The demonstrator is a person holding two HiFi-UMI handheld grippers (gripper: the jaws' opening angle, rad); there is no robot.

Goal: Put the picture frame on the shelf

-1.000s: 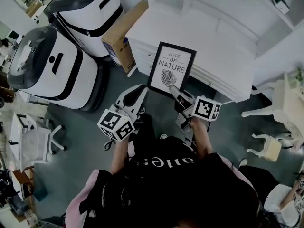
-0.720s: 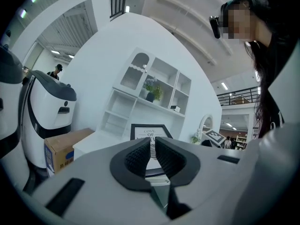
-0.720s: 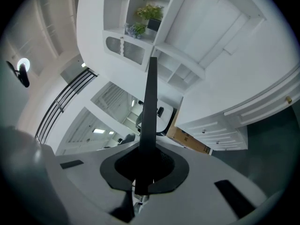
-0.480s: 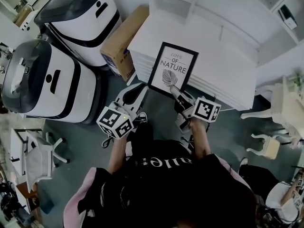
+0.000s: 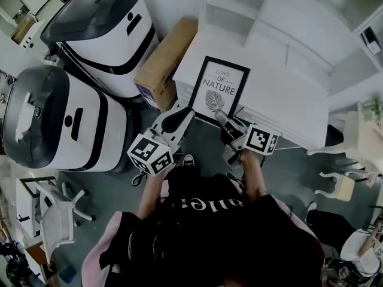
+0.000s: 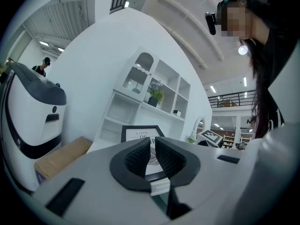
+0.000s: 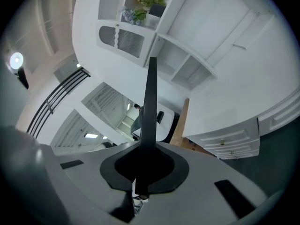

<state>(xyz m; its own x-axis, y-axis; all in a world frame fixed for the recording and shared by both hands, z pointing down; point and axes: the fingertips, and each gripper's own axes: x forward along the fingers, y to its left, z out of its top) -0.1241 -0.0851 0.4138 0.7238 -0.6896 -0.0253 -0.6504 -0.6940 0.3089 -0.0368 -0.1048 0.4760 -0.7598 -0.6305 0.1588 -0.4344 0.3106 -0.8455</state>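
The picture frame [image 5: 218,88] is black-edged with a leaf print and the words LOVE OF NATURE. It hangs in the air over the front edge of the white cabinet top [image 5: 281,94]. My right gripper [image 5: 219,113] is shut on its lower edge. In the right gripper view the frame [image 7: 150,102] rises edge-on from the jaws of the right gripper [image 7: 149,149]. My left gripper [image 5: 184,111] sits just off the frame's lower left corner, shut and holding nothing. In the left gripper view the frame [image 6: 133,131] shows beyond the left gripper [image 6: 152,146]. Open shelf compartments [image 5: 230,8] stand behind the cabinet top.
Two big white-and-black machines [image 5: 105,26] [image 5: 57,127] stand at the left. A cardboard box [image 5: 164,61] leans between them and the cabinet. A white chair [image 5: 353,136] is at the right, an office chair [image 5: 57,214] at the lower left. Potted plants [image 7: 150,1] sit in upper shelves.
The frame stays in the right gripper's grip. Both grippers and the view have shifted slightly toward the cabinet, and the left gripper has come closer to the frame's lower left corner.
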